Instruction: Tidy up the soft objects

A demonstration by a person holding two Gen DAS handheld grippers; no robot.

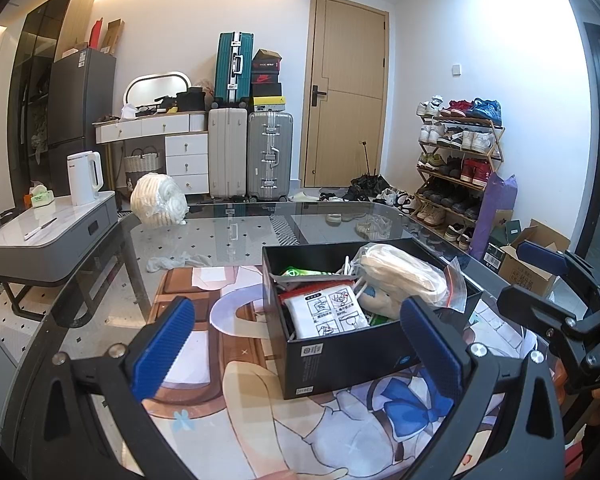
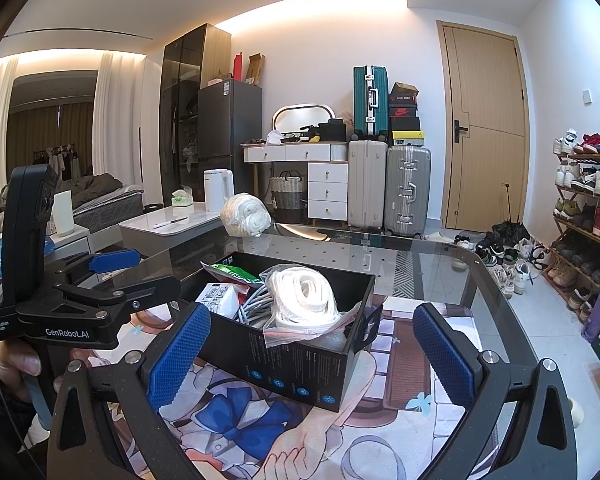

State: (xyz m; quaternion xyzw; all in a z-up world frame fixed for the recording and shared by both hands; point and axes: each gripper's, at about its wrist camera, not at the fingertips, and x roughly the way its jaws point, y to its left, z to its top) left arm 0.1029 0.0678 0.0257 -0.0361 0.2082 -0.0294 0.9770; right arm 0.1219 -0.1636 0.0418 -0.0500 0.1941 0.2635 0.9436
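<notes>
Both grippers hover low over the printed mat [image 1: 228, 344] on the glass table [image 1: 260, 232], and both are spread wide with nothing between the fingers. The left gripper [image 1: 296, 344] faces the black box [image 1: 340, 356] from its near short end; the right gripper [image 2: 312, 352] looks at the same box from its long side.

The box is already well filled. A bag of white cord [image 2: 304, 300] lies on top at the 3 o'clock end in the left view, its clear zip bag spilling over the rim. A white packet [image 1: 326, 314] with printed diagrams sits at the near end, a green packet [image 1: 300, 272] behind it, and grey cable [image 2: 252, 308] is tangled between.

Two soft things remain outside. A bundle of white rope in clear wrap [image 1: 160, 200] stands on the far table edge at 11 o'clock, well apart from the box. A small white rag [image 1: 172, 262] lies flat on the glass at 10 o'clock, nearer the mat.

The bundle looks light and squashy, but its plastic skin is probably slick, so a deep pinch across the middle, gathering rope as well as film, seems safest. The rag is limp and will likely drape, so a raised fold would be the place to take it.
</notes>
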